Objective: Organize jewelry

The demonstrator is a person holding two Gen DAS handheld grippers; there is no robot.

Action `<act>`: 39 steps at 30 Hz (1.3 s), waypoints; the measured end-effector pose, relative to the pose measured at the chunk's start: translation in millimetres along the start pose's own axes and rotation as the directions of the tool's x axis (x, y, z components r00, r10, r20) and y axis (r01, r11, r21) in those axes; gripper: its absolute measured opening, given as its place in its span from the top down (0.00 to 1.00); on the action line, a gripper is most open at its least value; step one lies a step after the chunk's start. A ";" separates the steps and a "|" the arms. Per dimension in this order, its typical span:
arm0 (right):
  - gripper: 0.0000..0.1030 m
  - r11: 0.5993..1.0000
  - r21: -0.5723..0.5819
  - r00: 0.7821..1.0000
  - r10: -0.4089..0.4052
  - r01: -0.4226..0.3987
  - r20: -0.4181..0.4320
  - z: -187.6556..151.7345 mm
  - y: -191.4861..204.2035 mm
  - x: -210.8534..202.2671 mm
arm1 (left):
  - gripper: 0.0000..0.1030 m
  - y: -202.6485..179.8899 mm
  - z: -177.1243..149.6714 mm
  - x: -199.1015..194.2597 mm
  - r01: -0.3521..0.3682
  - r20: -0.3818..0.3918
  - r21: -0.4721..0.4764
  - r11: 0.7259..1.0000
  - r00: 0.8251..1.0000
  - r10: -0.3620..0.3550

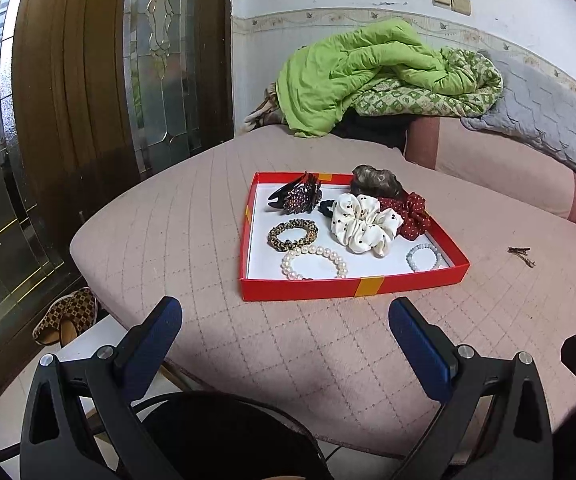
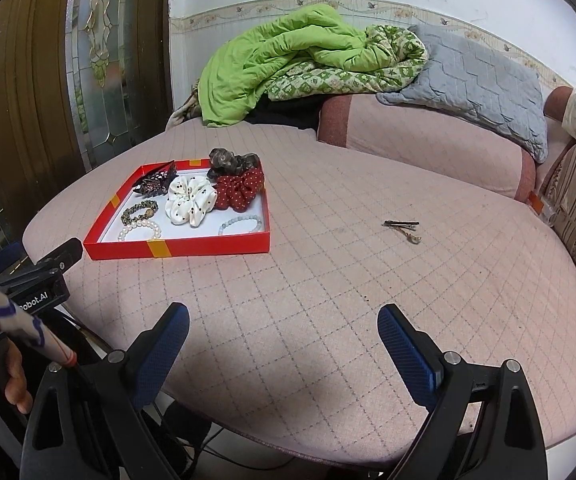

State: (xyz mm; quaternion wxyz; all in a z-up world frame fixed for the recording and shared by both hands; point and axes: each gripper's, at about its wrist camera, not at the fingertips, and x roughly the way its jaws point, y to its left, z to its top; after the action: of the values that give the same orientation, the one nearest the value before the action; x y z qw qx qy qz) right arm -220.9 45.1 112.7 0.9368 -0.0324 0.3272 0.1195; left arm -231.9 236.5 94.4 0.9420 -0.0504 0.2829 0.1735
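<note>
While both grippers' fingers [image 1: 419, 344] [image 2: 405, 350] gape empty, the left gripper [image 2: 42, 280] reads "obot.AI".

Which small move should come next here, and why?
Probably move the right gripper forward toward the small hair clip. It lies alone on the pink cushion, outside the red tray that holds the other pieces, and both grippers are open and empty.

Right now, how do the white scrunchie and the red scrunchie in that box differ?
The white scrunchie is cream with sparse black dots; the red scrunchie is dark red with dense white dots. The white one lies nearer the box's middle and overlaps the red one, which rests against the red box's far right wall. Both are ruffled fabric loops inside the box.
</note>
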 end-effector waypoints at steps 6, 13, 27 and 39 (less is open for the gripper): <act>0.05 1.000 -0.004 1.000 0.004 -0.005 -0.012 0.3 1.4 4.2 | 0.00 2.2 -0.4 3.7 -0.002 -0.026 -0.011 1.000 1.000 0.001; 0.05 1.000 -0.011 1.000 0.005 -0.005 -0.014 0.2 5.8 5.3 | 0.00 3.2 -0.4 4.3 -0.002 -0.031 -0.013 1.000 1.000 0.002; 0.05 1.000 -0.015 1.000 0.006 -0.006 -0.020 -0.6 9.3 6.6 | 0.00 6.7 -0.1 5.4 -0.009 -0.035 -0.017 1.000 0.999 0.008; 0.05 1.000 -0.015 1.000 0.009 -0.010 -0.028 -1.8 8.6 8.0 | 0.00 6.6 0.0 5.7 -0.009 -0.035 -0.016 1.000 0.999 0.008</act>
State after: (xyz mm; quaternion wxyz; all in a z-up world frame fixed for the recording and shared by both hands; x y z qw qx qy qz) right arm -218.0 54.7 106.4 0.9314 -0.0395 0.3394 0.1259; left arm -229.7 244.3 91.3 0.9357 -0.0597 0.2983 0.1788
